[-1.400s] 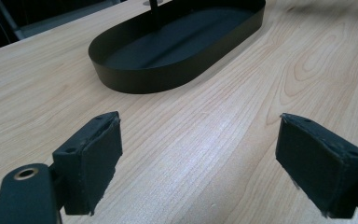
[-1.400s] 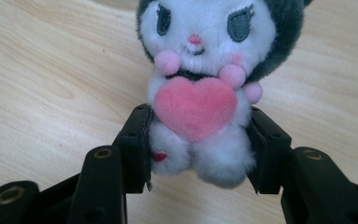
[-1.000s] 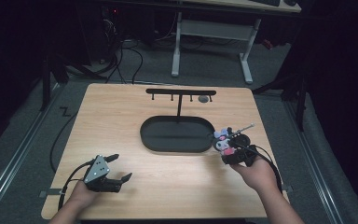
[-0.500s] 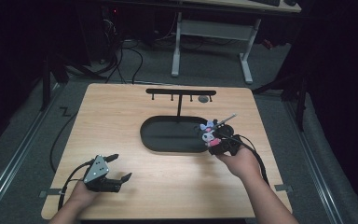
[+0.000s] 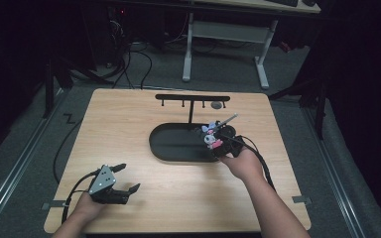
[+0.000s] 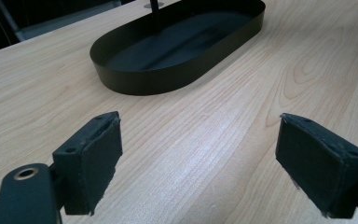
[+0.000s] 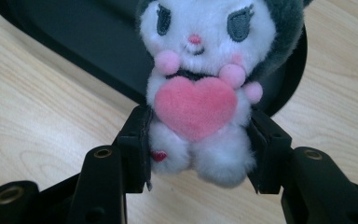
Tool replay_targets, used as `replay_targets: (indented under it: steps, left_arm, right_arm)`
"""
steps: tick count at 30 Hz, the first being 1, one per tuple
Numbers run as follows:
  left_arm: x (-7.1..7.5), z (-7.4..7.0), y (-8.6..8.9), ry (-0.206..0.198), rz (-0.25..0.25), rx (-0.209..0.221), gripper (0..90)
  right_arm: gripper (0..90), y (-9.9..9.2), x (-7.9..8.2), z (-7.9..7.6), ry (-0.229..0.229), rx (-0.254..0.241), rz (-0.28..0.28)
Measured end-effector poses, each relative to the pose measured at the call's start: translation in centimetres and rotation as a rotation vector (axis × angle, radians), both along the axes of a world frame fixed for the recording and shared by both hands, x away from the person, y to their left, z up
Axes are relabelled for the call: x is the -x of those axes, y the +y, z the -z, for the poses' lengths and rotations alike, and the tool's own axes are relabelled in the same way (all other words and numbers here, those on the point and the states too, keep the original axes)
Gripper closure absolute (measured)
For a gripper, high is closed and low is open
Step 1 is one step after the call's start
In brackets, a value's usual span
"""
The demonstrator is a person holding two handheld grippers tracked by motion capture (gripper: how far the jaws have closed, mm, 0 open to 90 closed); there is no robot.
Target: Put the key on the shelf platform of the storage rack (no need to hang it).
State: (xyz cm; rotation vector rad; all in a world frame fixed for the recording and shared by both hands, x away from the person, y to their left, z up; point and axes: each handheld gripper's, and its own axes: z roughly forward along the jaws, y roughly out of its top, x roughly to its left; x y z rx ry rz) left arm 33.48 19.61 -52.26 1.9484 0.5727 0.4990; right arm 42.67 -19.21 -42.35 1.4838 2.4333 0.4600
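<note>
My left gripper (image 5: 124, 179) rests wide-jawed on the wooden surface (image 5: 129, 129), while my right gripper (image 5: 217, 141) clamps a plush toy (image 7: 200, 88) over the black tray's (image 5: 173, 148) right end, so I should lower gently before releasing.

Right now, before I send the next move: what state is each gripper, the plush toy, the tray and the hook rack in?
Left gripper: open, holding nothing, low over the table's near left.
Right gripper: shut on the plush toy, at the tray's right end.
Plush toy: upright, gripped at its lower body, off the table.
Tray: holds nothing but the rack's post.
Hook rack: upright, hooks bare.
</note>
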Motion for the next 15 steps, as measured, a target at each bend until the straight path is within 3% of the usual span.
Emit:
replay_targets:
  steps: [15]
  left_arm:
    - [0.0,0.0,0.1,0.003,-0.001,0.007,15.4]
  right_arm:
    - [49.9,1.6,-3.1,1.9,0.011,-0.018,0.013]
